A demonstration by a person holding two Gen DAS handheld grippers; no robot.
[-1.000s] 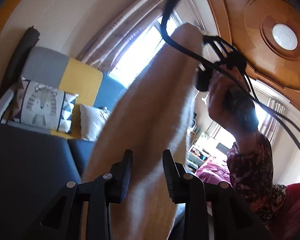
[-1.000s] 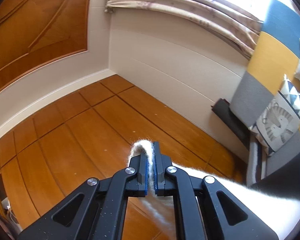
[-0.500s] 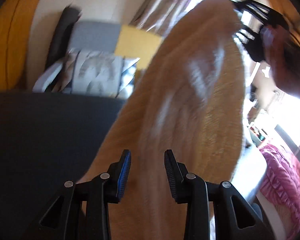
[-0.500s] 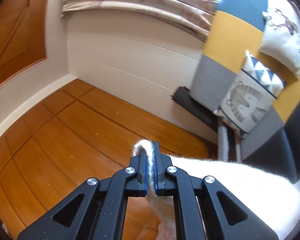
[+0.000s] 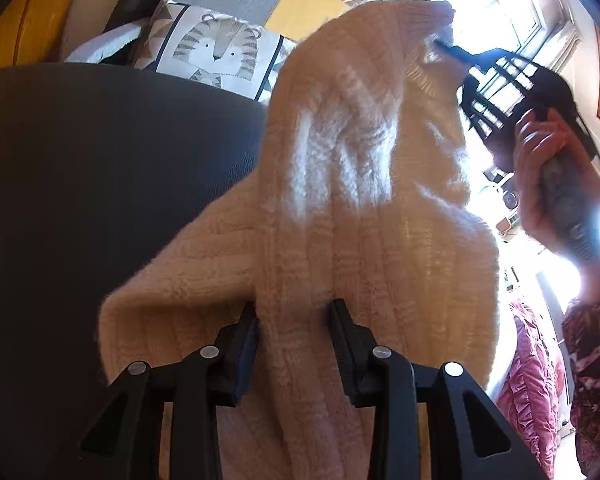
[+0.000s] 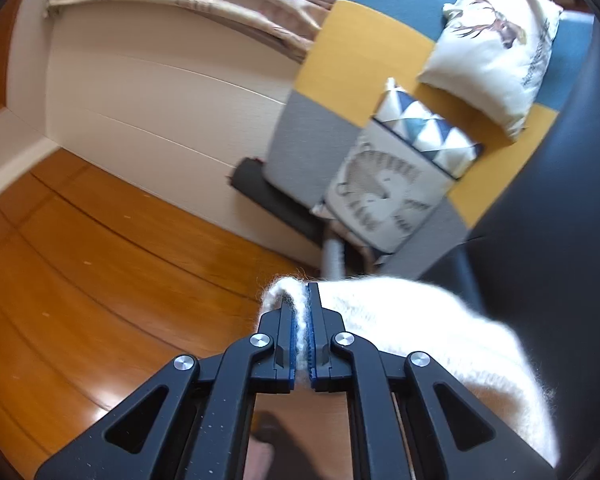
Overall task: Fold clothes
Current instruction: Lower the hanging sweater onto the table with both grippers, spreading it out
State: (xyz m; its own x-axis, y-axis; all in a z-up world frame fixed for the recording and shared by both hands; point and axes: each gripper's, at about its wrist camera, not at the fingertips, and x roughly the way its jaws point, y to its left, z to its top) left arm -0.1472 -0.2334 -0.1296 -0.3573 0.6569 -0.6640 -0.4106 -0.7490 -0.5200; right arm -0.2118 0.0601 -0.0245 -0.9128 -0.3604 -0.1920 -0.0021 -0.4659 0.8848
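The left wrist view shows the cream sweater [image 5: 359, 200] filling mid-frame, a thick fold seemingly pinched between the half-spread jaws of the left hand-held gripper [image 5: 294, 320], while a hand [image 5: 547, 168] at right grasps the other tool. Only the right wrist view shows the right hand-held gripper [image 6: 301, 300] clamped on the sweater's edge above the wooden floor [image 6: 80, 280], with cushions [image 6: 391, 184] at upper right.

since the earlier frames the cream knit garment [image 5: 363, 184] has come down from hanging against the window and ceiling to draping over the dark seat surface [image 5: 100, 200]. the tiger cushion [image 5: 216, 46] now sits high in the left wrist view. the right gripper [image 5: 439, 44] with its hand [image 5: 539, 168] has dropped lower. in the right wrist view the sofa back [image 6: 363, 56] and deer cushion [image 6: 495, 40] have swung in, replacing floor
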